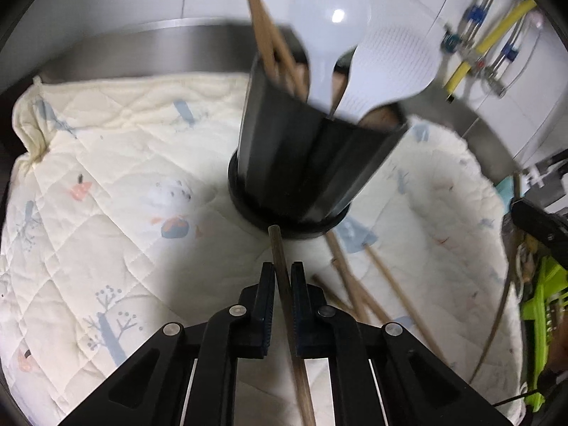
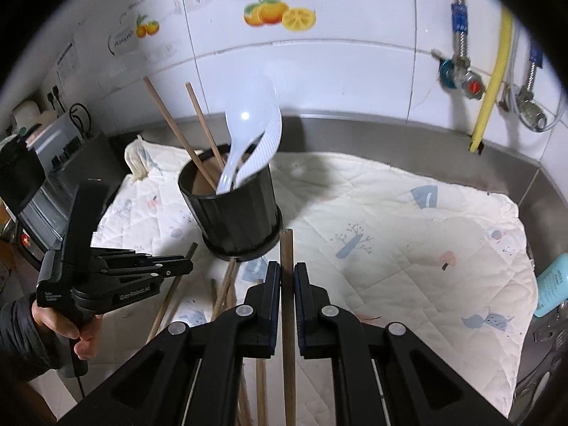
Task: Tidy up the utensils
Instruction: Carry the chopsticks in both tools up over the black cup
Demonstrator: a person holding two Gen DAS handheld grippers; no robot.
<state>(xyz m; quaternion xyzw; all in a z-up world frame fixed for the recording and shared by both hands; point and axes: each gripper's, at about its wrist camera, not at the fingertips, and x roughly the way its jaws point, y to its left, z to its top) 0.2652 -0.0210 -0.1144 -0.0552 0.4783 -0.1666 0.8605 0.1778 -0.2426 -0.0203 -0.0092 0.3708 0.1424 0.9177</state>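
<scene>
In the left wrist view my left gripper [image 1: 283, 269] is shut on a brown wooden chopstick [image 1: 278, 248], whose tip points at the base of the black ribbed utensil holder [image 1: 301, 170]. The holder stands on a quilted cream cloth [image 1: 106, 177] and contains chopsticks, a white spoon [image 1: 326, 35] and a white rice paddle [image 1: 390, 67]. Several loose chopsticks [image 1: 355, 294] lie on the cloth to the right of the gripper. In the right wrist view my right gripper [image 2: 287, 268] is shut on another chopstick [image 2: 287, 248], in front of the holder [image 2: 234, 209]. The left gripper [image 2: 186, 266] shows at the left of this view.
A steel counter edge [image 2: 390, 124] and a tiled wall with pipes and valves [image 2: 465, 81] lie behind the cloth. A blue bottle [image 2: 553, 284] stands at the right and a dark appliance [image 2: 35, 195] at the left. A green rack [image 1: 539, 294] sits at the right.
</scene>
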